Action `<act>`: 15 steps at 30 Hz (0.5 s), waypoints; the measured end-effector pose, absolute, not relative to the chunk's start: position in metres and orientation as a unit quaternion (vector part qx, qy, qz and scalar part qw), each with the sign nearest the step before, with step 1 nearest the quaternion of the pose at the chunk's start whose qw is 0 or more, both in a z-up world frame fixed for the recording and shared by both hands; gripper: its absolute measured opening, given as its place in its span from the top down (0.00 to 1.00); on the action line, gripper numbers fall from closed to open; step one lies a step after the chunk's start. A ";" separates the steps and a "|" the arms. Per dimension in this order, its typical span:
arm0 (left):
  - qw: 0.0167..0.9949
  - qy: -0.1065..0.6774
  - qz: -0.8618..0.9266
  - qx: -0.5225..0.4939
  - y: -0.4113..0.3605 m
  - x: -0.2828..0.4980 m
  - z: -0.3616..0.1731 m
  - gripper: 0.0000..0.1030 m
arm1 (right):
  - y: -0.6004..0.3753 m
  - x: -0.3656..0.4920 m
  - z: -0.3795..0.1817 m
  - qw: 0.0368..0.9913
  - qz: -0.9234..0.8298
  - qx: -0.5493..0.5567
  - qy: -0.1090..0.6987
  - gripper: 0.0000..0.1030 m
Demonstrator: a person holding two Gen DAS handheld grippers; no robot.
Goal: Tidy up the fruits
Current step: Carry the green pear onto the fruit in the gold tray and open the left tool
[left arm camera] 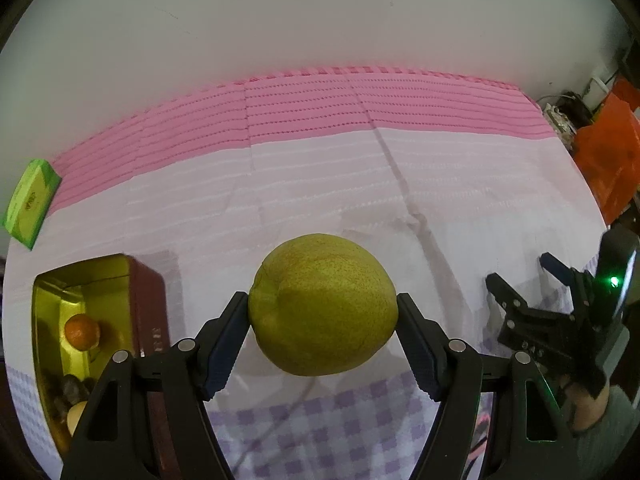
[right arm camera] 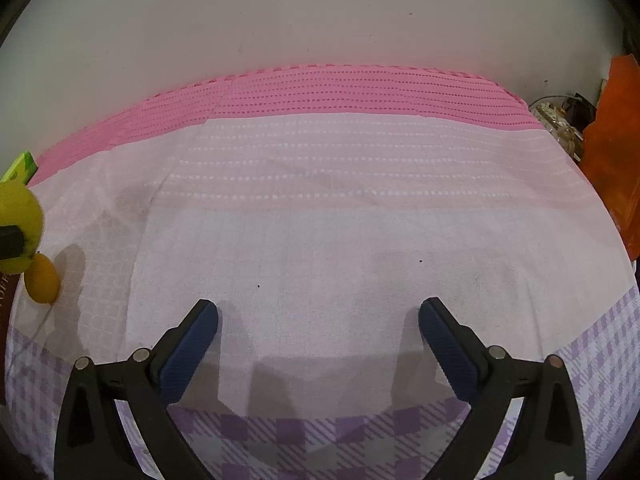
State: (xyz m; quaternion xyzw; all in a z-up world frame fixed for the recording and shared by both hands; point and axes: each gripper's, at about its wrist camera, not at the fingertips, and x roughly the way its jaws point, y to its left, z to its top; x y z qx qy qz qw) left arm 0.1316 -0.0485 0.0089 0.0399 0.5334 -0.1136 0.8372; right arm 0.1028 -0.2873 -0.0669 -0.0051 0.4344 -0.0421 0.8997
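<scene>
My left gripper (left arm camera: 322,308) is shut on a large yellow-green citrus fruit (left arm camera: 322,304) and holds it above the cloth, right of the tin. The red tin (left arm camera: 146,304) with a gold inside stands at the left and holds an orange (left arm camera: 82,332), dark fruits (left arm camera: 70,392) and a pale fruit (left arm camera: 78,414). My right gripper (right arm camera: 318,316) is open and empty over bare cloth; it also shows at the right of the left wrist view (left arm camera: 516,276). In the right wrist view the held fruit (right arm camera: 20,212) is at the far left, with a small yellow-orange fruit (right arm camera: 42,280) on the cloth below it.
The table is covered by a pink, white and purple-checked cloth (left arm camera: 360,184). A green box (left arm camera: 32,204) lies at the far left edge. An orange bag (left arm camera: 608,160) and some clutter stand beyond the right edge. A white wall is behind.
</scene>
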 end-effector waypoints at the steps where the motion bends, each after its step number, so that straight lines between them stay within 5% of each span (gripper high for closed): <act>1: 0.838 0.533 -0.113 0.039 -0.046 0.129 0.011 0.30 | -0.287 0.103 -0.067 0.899 -0.043 -0.005 0.435 0.02; 15: 0.849 0.519 -0.095 0.027 -0.008 0.100 0.039 0.30 | -0.288 0.103 -0.067 0.899 -0.044 -0.006 0.435 0.01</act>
